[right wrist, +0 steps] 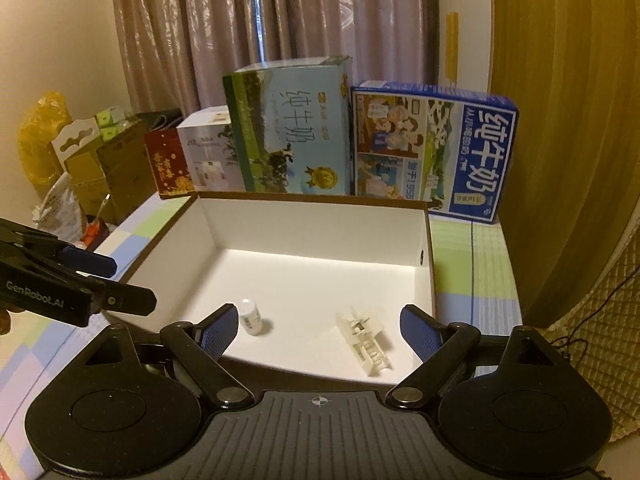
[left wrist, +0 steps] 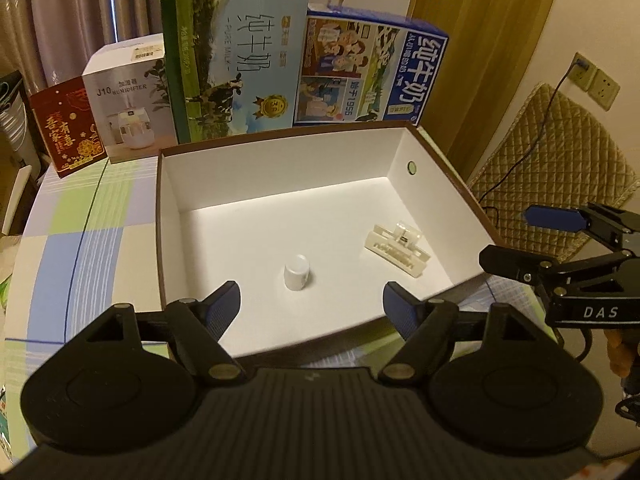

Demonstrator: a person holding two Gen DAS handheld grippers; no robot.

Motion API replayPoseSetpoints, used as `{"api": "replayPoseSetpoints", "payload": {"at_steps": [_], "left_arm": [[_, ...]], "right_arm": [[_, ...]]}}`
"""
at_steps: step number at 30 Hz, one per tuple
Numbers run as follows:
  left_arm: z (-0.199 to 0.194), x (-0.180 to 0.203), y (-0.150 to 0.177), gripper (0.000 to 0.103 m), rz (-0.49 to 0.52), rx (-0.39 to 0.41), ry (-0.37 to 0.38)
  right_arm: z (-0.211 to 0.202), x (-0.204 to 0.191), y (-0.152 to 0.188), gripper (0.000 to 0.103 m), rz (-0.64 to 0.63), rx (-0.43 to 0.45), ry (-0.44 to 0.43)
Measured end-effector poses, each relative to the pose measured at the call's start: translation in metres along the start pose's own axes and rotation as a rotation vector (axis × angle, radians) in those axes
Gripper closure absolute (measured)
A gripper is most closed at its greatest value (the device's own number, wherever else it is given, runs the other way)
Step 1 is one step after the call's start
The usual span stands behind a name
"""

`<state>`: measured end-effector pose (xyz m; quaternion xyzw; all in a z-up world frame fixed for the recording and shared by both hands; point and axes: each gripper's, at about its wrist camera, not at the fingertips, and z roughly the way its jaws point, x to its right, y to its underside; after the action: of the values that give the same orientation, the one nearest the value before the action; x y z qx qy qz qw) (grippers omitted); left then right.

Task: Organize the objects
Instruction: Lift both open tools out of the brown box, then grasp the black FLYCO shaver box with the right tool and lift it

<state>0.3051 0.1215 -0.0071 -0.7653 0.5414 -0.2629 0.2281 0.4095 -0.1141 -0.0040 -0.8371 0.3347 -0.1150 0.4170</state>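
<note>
Left gripper [left wrist: 312, 300] and right gripper [right wrist: 320, 326] hovering at near rim of open box [left wrist: 448, 184], jaws spread wide, gripping nothing. Inside box: small white bottle [left wrist: 296, 272] standing upright; white plastic clip [left wrist: 398, 248] lying well apart, rightward. Cartons [left wrist: 236, 64] standing behind box.

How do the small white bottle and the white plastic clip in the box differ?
The small white bottle is a plain cylinder standing upright; the white plastic clip is a flat, ribbed, angular piece lying on its side. The bottle sits nearer the left gripper, the clip toward the box's right wall. The bottle is opaque; the clip carries a clear part on top. Both are white, rest on the floor of the open box, and are ungripped.
</note>
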Motion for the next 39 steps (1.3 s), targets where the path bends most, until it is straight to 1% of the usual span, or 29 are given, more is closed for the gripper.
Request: {"api": "replayPoseSetpoints", "payload": {"at_steps": [5, 8, 15, 19, 32, 39], "left_arm": [[-0.020, 0.001, 0.015, 0.028, -0.021, 0.007, -0.002], [-0.028, 0.002, 0.024, 0.028, -0.020, 0.007, -0.016], [-0.039, 0.002, 0.051, 0.028, -0.040, -0.020, -0.037], [-0.041, 0.001, 0.069, 0.028, -0.052, -0.049, -0.038], [-0.044, -0.008, 0.111, 0.028, -0.096, -0.117, -0.070], [-0.036, -0.021, 0.130, 0.028, -0.131, -0.160, -0.088]], "right_arm": [[-0.019, -0.011, 0.011, 0.017, -0.008, 0.005, -0.010], [-0.027, -0.019, 0.021, 0.017, -0.027, -0.001, -0.010], [-0.040, -0.043, 0.050, 0.017, -0.091, -0.020, -0.006], [-0.042, -0.056, 0.065, 0.017, -0.136, -0.043, 0.003], [-0.042, -0.073, 0.100, 0.017, -0.167, -0.100, -0.007], [-0.032, -0.091, 0.120, 0.018, -0.278, -0.118, -0.014]]}}
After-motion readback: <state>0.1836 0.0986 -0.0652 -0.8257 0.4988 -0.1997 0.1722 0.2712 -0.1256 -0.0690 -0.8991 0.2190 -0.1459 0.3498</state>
